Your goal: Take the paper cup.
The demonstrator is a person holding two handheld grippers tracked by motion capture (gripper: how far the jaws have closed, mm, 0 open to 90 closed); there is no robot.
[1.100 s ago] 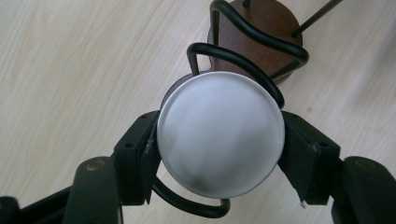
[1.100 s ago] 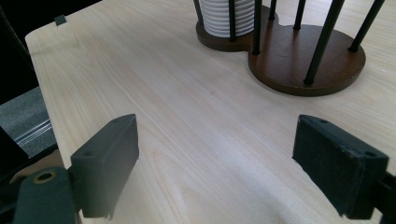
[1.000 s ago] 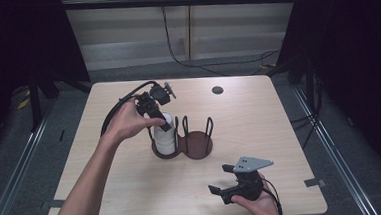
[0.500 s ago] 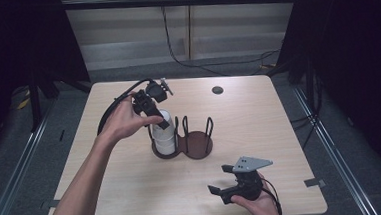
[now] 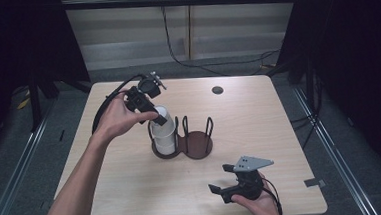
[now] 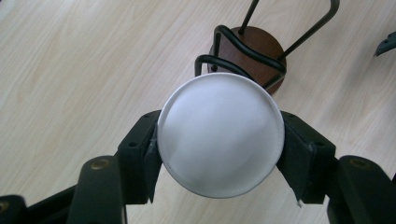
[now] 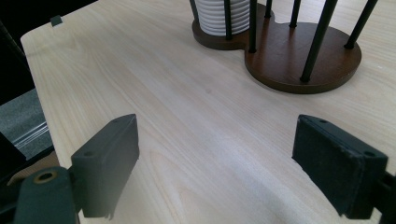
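Your left gripper point(image 6: 219, 154): jaws just closing, pads now clamped on rim of white cup point(image 6: 220, 140), cup betw. them, over cup holder point(image 5: 197, 148). Your right gripper point(image 7: 229, 163): jaws wide apart, nothing betw., table point(image 7: 187, 140) beneath, holder ahead

Light wooden table point(image 5: 133, 191) stood on grey floor point(image 5: 11, 163). A small dark round disc point(image 5: 217, 90) lay near its far edge. A black cable point(image 5: 174, 43) ran down the back wall. A grey tab point(image 5: 313, 183) protruded at the table's near right edge.
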